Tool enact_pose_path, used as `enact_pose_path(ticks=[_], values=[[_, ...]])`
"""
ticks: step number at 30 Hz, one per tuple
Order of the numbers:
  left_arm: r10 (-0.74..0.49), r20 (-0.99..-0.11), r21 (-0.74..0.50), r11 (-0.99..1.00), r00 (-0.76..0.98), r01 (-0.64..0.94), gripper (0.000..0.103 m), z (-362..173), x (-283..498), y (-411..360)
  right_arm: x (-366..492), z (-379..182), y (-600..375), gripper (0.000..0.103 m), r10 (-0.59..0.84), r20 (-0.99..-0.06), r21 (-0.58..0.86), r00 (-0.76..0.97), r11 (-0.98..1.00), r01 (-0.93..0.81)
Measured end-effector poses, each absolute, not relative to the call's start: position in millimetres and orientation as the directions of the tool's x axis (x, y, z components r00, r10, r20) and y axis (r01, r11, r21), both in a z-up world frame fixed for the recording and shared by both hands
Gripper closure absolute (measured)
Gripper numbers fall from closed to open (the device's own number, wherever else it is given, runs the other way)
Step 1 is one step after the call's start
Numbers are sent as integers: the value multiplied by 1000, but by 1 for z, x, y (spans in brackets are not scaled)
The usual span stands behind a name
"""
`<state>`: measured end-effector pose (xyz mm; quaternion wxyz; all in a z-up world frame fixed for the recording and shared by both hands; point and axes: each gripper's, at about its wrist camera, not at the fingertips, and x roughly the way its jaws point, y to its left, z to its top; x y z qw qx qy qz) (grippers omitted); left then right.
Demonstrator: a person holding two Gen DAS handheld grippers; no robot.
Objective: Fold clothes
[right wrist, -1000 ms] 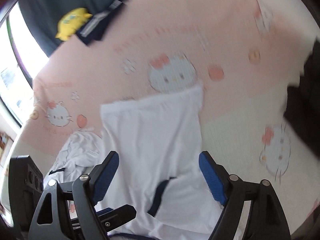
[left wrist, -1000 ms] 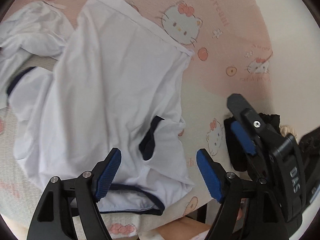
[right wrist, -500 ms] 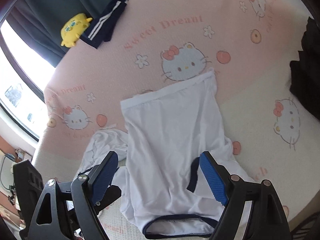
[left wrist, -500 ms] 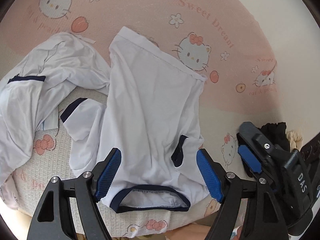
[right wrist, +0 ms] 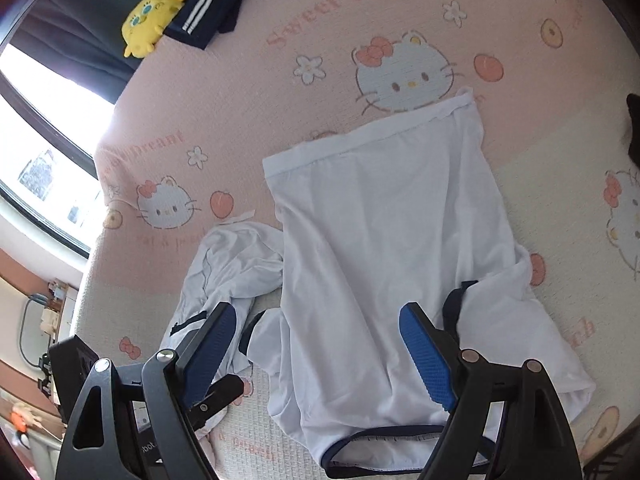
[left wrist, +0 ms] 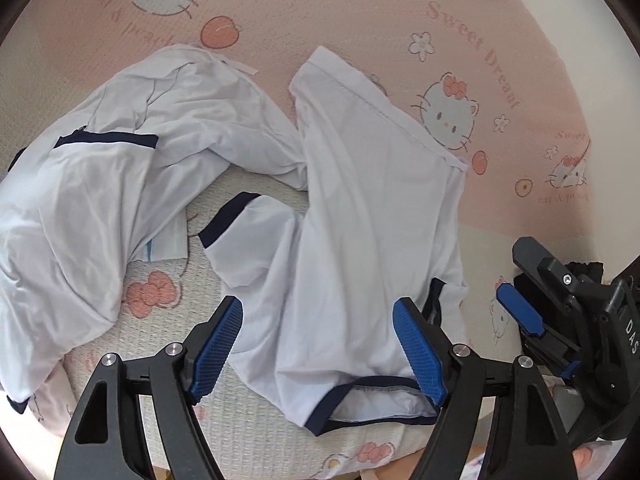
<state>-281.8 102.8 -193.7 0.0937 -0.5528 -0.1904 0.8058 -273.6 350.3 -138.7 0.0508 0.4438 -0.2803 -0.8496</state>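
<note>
Blue ribbed pads on both my grippers are spread wide with nothing pinched in either. My left gripper (left wrist: 318, 344) hangs over the neck end of the white T-shirt with navy collar and cuff trim (left wrist: 360, 216), and my right gripper (right wrist: 318, 354) hovers over that same end from the other side, so neither one has cloth yet.

What's changed: a second ago both cameras were right down on the fabric, and now I've pulled back and tipped up, so the whole shirt fits in view. It's lying lengthwise on the pink cartoon-cat bedspread (left wrist: 340, 12), hem at the far end, navy collar (left wrist: 372, 404) nearest me, one sleeve flopped out left, the other bunched at the right.

There's also a second crumpled white garment with navy trim (left wrist: 100, 184) touching its left edge.

My guess is this is me lining up for the first fold, probably that loose left sleeve.
</note>
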Motion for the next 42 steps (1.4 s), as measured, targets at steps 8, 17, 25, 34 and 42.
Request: enact_pose_path(ticks=[8, 17, 25, 34, 42], values=[[362, -874, -421, -898, -323, 131, 26, -221, -285, 68, -280, -161, 328, 20, -334, -784, 476, -522, -864, -163], [614, -719, -694, -657, -326, 295, 26, -258, -282, 21, -269, -181, 270, 20, -266, -843, 314, -467, -949, -26], [663, -676, -736, -622, -322, 267, 26, -271, -290, 10, -256, -200, 226, 20, -299, -850, 289, -433, -953, 91], [688, -692, -718, -687, -220, 111, 27, -280, -309, 17, -245, -201, 197, 20, -326, -815, 247, -480, -943, 221], [780, -578, -816, -554, -242, 165, 27, -295, -315, 1, -255, -220, 183, 36, -426, -799, 341, -423, -902, 264]])
